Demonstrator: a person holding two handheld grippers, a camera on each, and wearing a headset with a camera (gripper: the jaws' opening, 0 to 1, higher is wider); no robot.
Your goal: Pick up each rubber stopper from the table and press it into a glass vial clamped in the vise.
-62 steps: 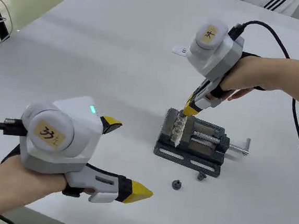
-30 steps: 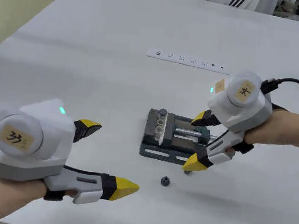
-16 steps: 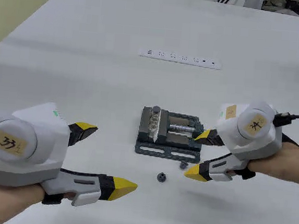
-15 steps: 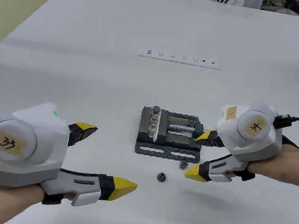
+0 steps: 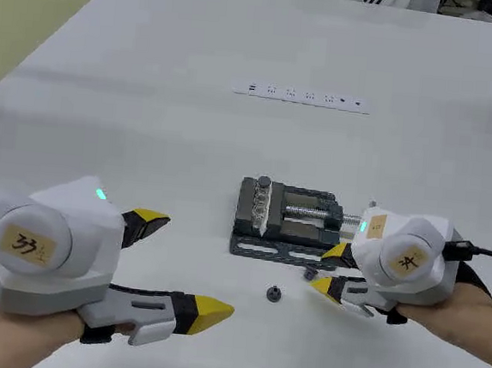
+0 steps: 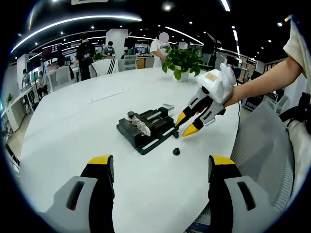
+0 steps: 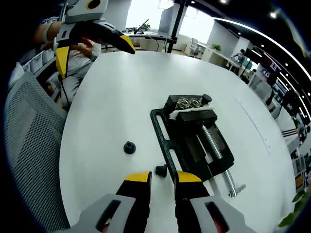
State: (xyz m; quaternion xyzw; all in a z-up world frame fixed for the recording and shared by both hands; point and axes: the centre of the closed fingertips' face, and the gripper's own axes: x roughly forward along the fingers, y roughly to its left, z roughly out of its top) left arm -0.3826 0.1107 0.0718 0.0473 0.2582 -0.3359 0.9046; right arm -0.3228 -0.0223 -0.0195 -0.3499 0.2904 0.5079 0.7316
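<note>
Change: right gripper (image 5: 327,269) has come down off the vise (image 5: 290,227) to table level. Its jaws, wide half a second ago, are now drawn in to a small gap.
Right tool: in the right gripper view the stopper (image 7: 161,170) sits between the tips with a little clearance each side. Not clamped, nothing held.
Stopper place: mid-table, just beside the near edge of the vise base.
Second stopper (image 5: 274,293): loose, closer to the table's near edge, apart from the first.
Vial (image 5: 262,204): upright in the vise with a dark cap on top; I judge it already plugged.
Left gripper (image 5: 186,263): jaws wide, empty, over the near-left part of the table, as in the earlier frames.
Versus 2.1 s ago: right gripper was then tip-down on the vial.
Meaning: seating looks done and the next pick is starting. Two stoppers remain on the table.
</note>
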